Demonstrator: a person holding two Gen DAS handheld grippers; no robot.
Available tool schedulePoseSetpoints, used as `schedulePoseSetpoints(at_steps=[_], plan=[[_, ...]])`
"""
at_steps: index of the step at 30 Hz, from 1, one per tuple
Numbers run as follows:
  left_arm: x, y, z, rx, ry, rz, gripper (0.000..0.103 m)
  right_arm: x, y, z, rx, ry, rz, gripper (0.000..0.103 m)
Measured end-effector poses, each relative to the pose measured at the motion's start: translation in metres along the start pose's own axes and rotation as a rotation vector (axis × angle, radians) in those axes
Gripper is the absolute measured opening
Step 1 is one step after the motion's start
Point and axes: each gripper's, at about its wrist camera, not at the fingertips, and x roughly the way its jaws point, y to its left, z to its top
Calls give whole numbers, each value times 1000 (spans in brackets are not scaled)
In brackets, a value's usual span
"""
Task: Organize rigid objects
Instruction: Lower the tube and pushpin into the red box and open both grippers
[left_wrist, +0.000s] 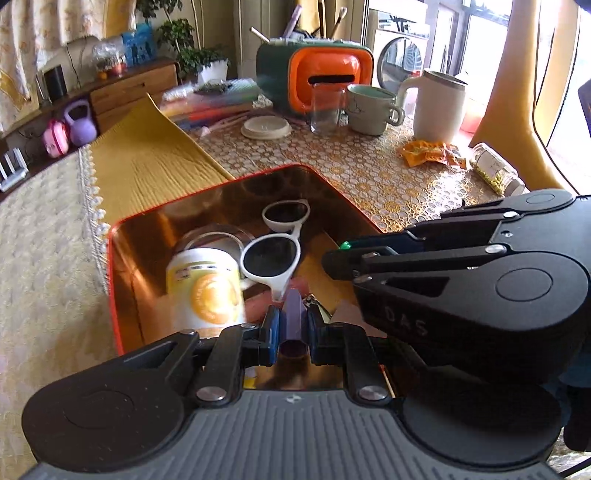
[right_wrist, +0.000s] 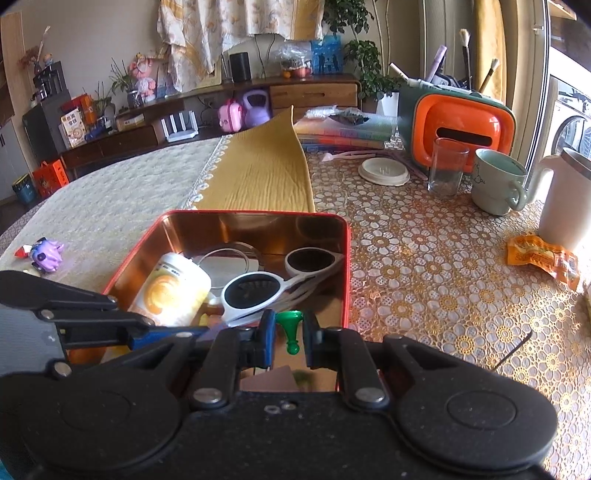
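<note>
A red tin (left_wrist: 207, 192) (right_wrist: 347, 258) with a shiny gold inside stands on the table. In it lie white sunglasses (left_wrist: 271, 254) (right_wrist: 251, 291), a white bottle with a yellow label (left_wrist: 203, 291) (right_wrist: 173, 291) and a clear round lid (right_wrist: 229, 262). My left gripper (left_wrist: 291, 321) is shut on a purple six-sided stick (left_wrist: 293, 317) and hangs over the tin's near end. My right gripper (right_wrist: 290, 328) is shut on a small green pawn-shaped piece (right_wrist: 291, 325), also over the tin's near edge. The two grippers sit close together, the right gripper (left_wrist: 332, 260) beside the left.
Beyond the tin stand a drinking glass (left_wrist: 327, 107), a pale green mug (left_wrist: 371, 109), a white jug (left_wrist: 439, 105) and an orange-and-green box (left_wrist: 325, 74). An orange snack packet (left_wrist: 428, 151) and a jar on its side (left_wrist: 496, 170) lie right. A purple toy (right_wrist: 46, 253) lies left.
</note>
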Motion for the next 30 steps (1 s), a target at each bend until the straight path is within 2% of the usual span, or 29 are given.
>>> schedulePoseSetpoints(at_steps=[5, 9, 12, 15, 24, 27, 29, 30], plan=[[10, -1, 3, -14, 37, -1, 15, 11, -2, 5, -3, 39, -12, 14], [13, -5, 5, 13, 46, -3, 15, 17, 0, 7, -15, 59, -7, 14], [14, -9, 6, 36, 57, -24, 15, 18, 4, 6, -35, 60, -18, 17], [15, -15, 4, 63, 60, -9, 15, 17, 5, 5, -36, 59, -17, 19], [13, -13, 3, 32, 64, -2, 16, 8, 5, 4, -20, 49, -18, 25], [9, -9, 1, 17, 54, -6, 19, 4, 7, 4, -15, 42, -16, 30], [4, -5, 0, 7, 42, -21, 26, 1, 7, 4, -10, 35, -10, 33], [2, -4, -1, -2, 38, -22, 33, -1, 7, 5, -6, 31, -8, 35]])
